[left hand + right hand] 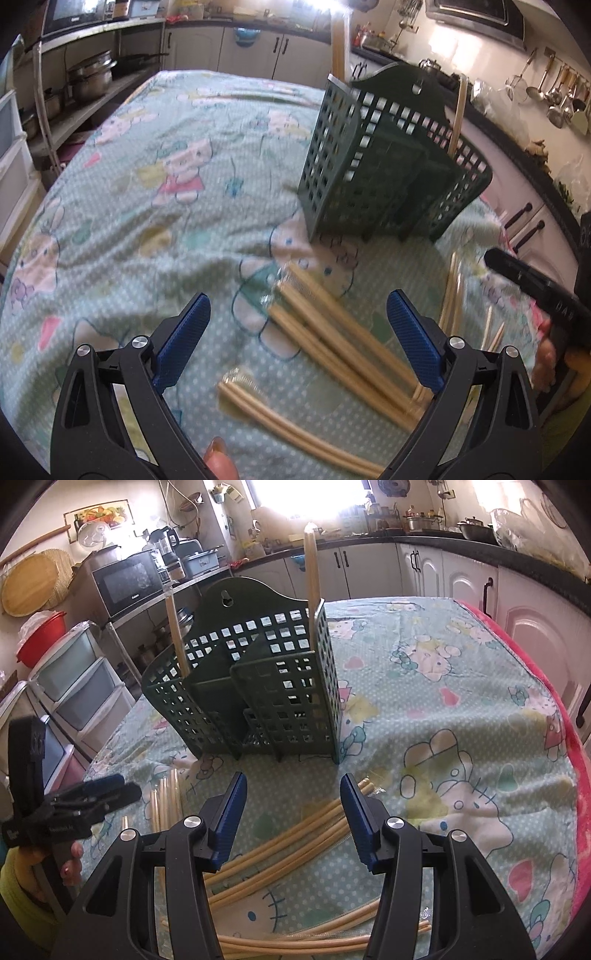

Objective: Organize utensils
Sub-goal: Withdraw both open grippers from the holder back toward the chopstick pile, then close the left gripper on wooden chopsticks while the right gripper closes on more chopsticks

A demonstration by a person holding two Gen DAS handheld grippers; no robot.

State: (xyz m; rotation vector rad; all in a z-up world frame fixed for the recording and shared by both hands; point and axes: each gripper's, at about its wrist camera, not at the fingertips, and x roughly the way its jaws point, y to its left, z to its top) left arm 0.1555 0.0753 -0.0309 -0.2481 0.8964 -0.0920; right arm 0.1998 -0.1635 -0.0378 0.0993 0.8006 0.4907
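While both tools [297, 341] [293, 821] hang open and empty, bamboo chopsticks [291, 830] lie under your tips, green holder [258, 686] just ahead; they're light, stiff, slippery, so pinch mid-length.

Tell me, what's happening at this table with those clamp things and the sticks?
A person is sorting chopsticks into a green slotted holder. Two sticks already stand upright in it, one on each side. The rest, loose chopsticks, lie on the cartoon-print tablecloth in front of it. The left gripper and the right gripper are both open and empty above that pile, so nothing is picked up at this moment.
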